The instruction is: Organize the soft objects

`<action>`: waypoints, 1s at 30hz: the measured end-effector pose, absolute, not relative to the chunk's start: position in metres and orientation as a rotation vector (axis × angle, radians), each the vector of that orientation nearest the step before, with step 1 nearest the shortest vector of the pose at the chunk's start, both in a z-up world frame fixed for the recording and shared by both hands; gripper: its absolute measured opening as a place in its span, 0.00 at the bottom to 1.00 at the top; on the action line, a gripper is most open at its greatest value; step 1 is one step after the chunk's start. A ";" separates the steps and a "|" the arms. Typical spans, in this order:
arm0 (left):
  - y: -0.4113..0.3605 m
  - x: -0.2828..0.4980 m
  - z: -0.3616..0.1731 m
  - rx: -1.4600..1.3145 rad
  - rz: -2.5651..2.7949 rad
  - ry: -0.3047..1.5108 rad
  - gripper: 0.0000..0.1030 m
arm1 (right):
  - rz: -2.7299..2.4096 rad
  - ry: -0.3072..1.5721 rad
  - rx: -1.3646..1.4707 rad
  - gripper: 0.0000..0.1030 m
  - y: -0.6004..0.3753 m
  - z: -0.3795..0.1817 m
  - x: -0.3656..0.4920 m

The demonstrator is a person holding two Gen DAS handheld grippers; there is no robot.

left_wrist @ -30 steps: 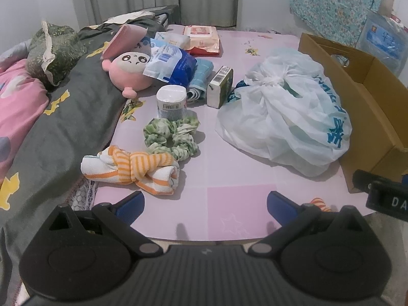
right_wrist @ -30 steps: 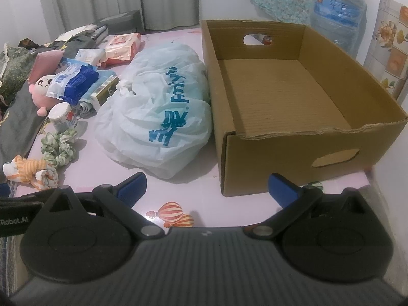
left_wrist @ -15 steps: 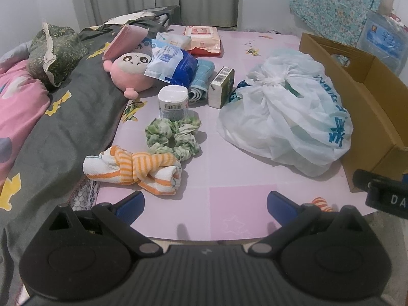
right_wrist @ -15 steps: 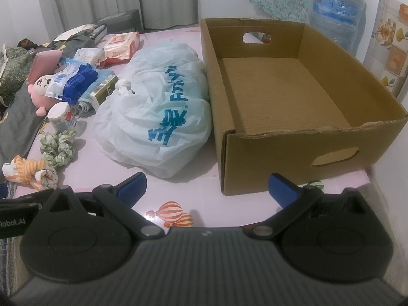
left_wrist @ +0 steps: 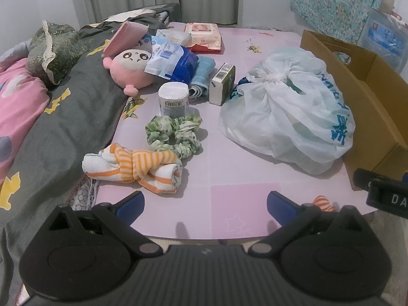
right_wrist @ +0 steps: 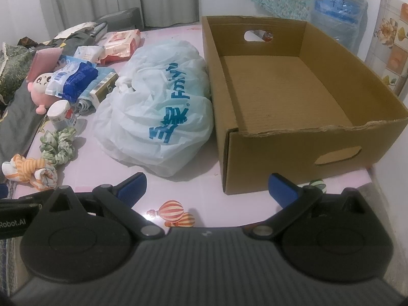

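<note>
— Both grippers hang past the near edge of the bench (left_wrist: pixel 244 199), the left gripper (left_wrist: pixel 205 204) and the right gripper (right_wrist: pixel 207 187) each spread wide with nothing between the fingers. What's closest?

— By the near left corner, the knotted striped towel (left_wrist: pixel 135 167). It looks light and squashy; I'd pinch it at the orange knot, where the cloth is bunched thickest.

— And behind it?

— The green scrunchie (left_wrist: pixel 174 134), touching the towel's far side. It's limp and springy, so any part of the ruffle should do. A small jar (left_wrist: pixel 173 102) stands just behind it and could tip if nudged.

— The big one?

— The tied plastic bag (right_wrist: pixel 158 107), mid-bench against the left wall of the cardboard box (right_wrist: pixel 301 127). It's probably slippery and bulky; the knot at its top is the sensible hold.

— Farther back?

— The pink plush toy (left_wrist: pixel 132 68) at the left edge, half under a blue packet (left_wrist: pixel 173 61).

— Room to move?

— The near strip of bench is bare, and the box on the right side is open-topped and empty.
</note>
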State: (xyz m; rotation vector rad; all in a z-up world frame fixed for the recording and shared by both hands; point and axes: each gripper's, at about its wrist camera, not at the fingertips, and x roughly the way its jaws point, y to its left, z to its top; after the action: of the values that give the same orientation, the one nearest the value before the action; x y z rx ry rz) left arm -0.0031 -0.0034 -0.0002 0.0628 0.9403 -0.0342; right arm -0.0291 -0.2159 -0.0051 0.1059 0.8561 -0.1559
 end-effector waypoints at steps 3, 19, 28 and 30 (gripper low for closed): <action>-0.004 -0.003 -0.001 0.063 -0.034 0.941 1.00 | -0.156 0.858 0.108 0.99 -0.216 -0.006 -0.029; 0.001 -0.003 0.000 0.064 -0.029 0.938 1.00 | -0.129 0.856 0.098 0.99 -0.214 -0.007 -0.029; 0.029 0.011 0.041 0.088 -0.037 0.846 1.00 | 0.067 0.791 0.065 0.99 -0.194 0.029 -0.019; 0.039 0.020 0.056 0.093 -0.042 0.819 1.00 | 0.172 0.790 0.060 0.99 -0.188 0.046 -0.004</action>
State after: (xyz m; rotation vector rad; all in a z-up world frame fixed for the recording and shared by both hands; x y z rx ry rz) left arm 0.0200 0.0388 0.0564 0.0928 0.8192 -0.0419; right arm -0.0043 -0.1876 0.0457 0.0604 0.7902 0.1721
